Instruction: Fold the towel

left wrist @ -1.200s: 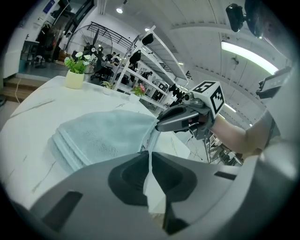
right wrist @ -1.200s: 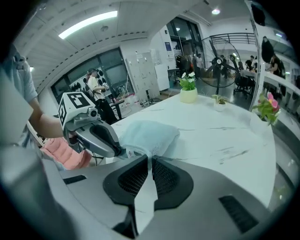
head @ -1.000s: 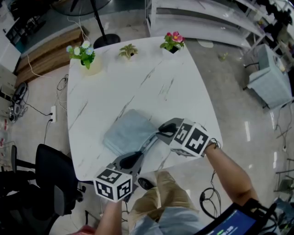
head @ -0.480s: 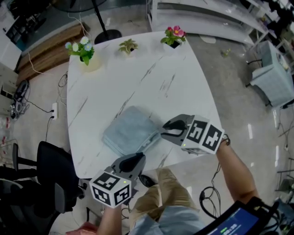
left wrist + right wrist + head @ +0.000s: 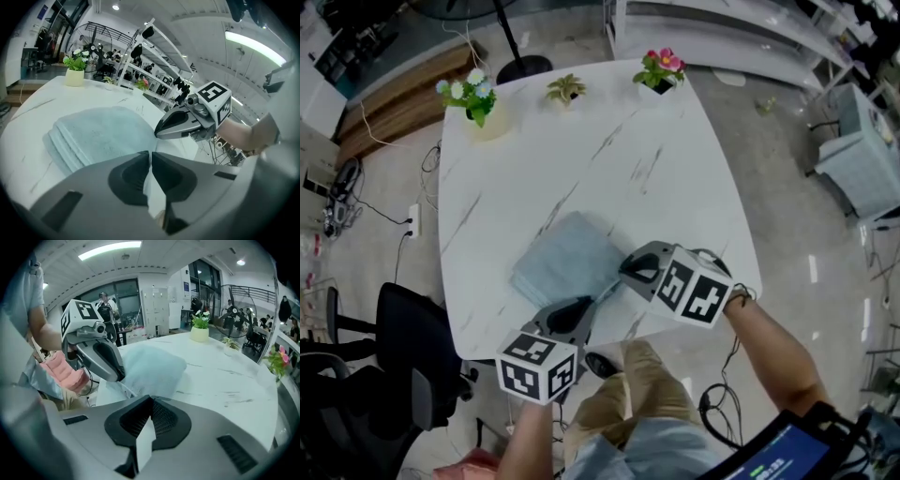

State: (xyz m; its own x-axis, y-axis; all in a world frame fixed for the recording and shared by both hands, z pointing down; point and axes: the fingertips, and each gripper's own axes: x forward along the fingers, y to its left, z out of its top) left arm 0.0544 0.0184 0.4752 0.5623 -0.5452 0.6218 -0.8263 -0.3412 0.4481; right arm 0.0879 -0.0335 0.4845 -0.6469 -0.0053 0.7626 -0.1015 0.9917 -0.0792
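Note:
A light blue towel (image 5: 567, 267) lies folded in a thick rectangle on the white marble table (image 5: 581, 141), near its front edge. My left gripper (image 5: 584, 307) points at the towel's near corner from the front, its jaws shut with nothing between them. My right gripper (image 5: 625, 266) comes in from the right, tips at the towel's near right edge, jaws shut and holding nothing I can see. In the left gripper view the towel (image 5: 98, 131) spreads just beyond my left gripper (image 5: 150, 153). In the right gripper view it (image 5: 150, 366) lies past my right gripper (image 5: 149, 398).
Three small potted plants stand along the far edge: white flowers (image 5: 473, 98), a green plant (image 5: 565, 91) and pink flowers (image 5: 656, 70). A black chair (image 5: 403, 347) is at the table's left. The person's knees (image 5: 637, 389) are below the front edge. White shelving (image 5: 722, 37) stands behind.
Half a second ago both grippers were drawn back from the towel, the right with its jaws apart. Both have moved back in to the towel's near corner, and the right jaws have shut.

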